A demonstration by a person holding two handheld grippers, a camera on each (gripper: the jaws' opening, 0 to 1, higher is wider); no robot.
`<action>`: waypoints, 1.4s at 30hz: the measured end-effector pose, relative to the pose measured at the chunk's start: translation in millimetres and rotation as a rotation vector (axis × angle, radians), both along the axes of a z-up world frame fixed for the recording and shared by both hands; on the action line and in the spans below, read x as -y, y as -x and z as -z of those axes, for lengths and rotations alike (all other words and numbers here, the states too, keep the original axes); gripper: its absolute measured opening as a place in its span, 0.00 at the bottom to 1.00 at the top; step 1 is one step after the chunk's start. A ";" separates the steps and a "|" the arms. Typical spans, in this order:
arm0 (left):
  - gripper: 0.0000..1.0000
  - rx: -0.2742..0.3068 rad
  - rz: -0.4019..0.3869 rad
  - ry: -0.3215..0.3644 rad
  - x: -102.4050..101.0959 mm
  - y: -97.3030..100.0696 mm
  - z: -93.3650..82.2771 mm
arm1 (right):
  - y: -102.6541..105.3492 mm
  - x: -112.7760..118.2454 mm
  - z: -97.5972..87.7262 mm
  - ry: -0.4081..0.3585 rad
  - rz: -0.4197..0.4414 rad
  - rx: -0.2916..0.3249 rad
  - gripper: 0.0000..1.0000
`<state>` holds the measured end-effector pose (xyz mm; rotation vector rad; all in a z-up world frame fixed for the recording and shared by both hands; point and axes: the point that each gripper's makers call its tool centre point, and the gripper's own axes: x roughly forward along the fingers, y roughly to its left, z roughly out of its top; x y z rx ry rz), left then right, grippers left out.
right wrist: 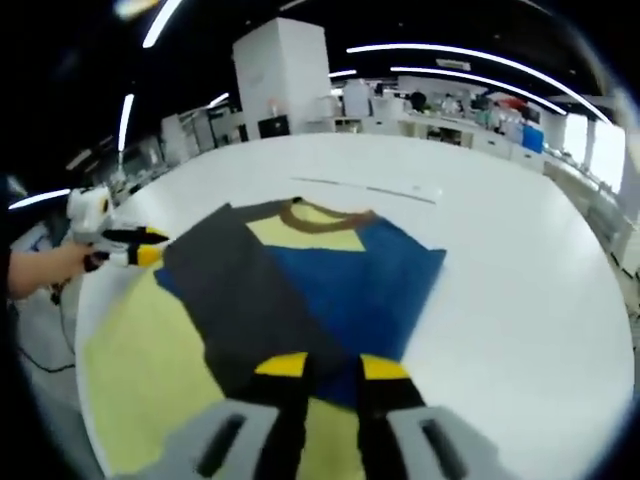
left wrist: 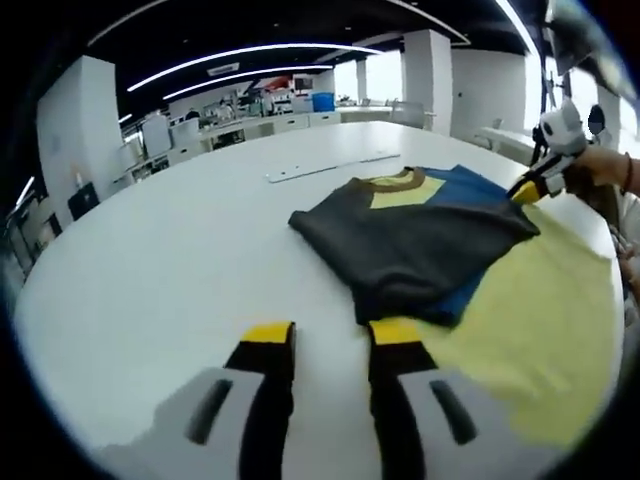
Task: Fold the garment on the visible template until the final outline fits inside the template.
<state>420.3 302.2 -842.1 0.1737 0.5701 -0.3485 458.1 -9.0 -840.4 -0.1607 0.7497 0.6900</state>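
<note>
your left gripper (left wrist: 330, 335), jaws parted and empty, sits near the grey-blue-yellow shirt's (left wrist: 420, 240) hem; right gripper (right wrist: 325, 367) likewise parted: pinch both layers, fold evenly onto the pale yellow template (left wrist: 550, 330).

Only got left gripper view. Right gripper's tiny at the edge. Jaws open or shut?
Observer: Open. The right gripper view has the right gripper with its jaws apart over the shirt, cloth showing between them.
Operator: Where's my left one from that side?
Observer: The left gripper sits next to the corner of the grey flap, held in a hand, near the yellow template.
</note>
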 end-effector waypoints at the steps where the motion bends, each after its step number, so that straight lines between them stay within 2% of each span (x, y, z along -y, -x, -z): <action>1: 0.22 0.016 0.001 0.005 0.8 -1.6 -2.9 | -0.1 0.0 0.8 0.000 0.001 -0.002 0.11; 7: 0.15 0.011 0.019 0.022 4.9 -1.0 -3.0 | -4.1 2.7 4.8 0.002 0.037 -0.010 0.02; 11: 0.09 0.023 0.038 0.044 9.8 5.9 -7.9 | -5.0 2.3 4.0 -0.006 0.049 -0.015 0.01; 15: 0.10 0.028 0.054 0.096 17.7 5.9 -12.8 | -4.8 2.0 4.2 -0.011 0.053 -0.023 0.01; 20: 0.07 0.024 0.079 0.059 22.2 0.1 -7.1 | -5.3 2.2 4.5 -0.014 0.056 -0.027 0.00; 22: 0.04 0.023 0.069 0.096 22.4 -2.6 -5.7 | -4.9 1.9 4.6 -0.016 0.057 -0.031 0.00; 24: 0.02 0.021 0.070 0.098 24.4 -1.5 -6.7 | -4.5 1.9 4.1 -0.020 0.062 -0.032 0.00; 26: 0.01 0.035 0.069 0.068 24.4 0.8 -6.9 | -4.3 1.8 4.3 -0.023 0.064 -0.034 0.00; 29: 0.00 0.040 0.050 0.076 25.0 5.7 -8.3 | -3.2 1.0 3.6 -0.026 0.067 -0.033 0.00; 32: 0.00 0.049 0.037 0.052 24.3 8.6 -7.6 | -5.2 1.2 1.9 -0.032 0.073 -0.024 0.00; 38: 0.00 0.064 0.019 0.004 24.6 12.2 -6.4 | -6.1 1.0 -11.6 -0.048 0.082 0.009 0.00; 41: 0.00 0.083 0.036 -0.062 24.4 11.1 -7.3 | -11.5 4.9 -17.3 -0.060 0.100 0.024 0.00; 42: 0.00 0.094 0.055 -0.115 23.9 11.1 -7.8 | -12.8 5.5 -18.0 -0.065 0.101 0.024 0.00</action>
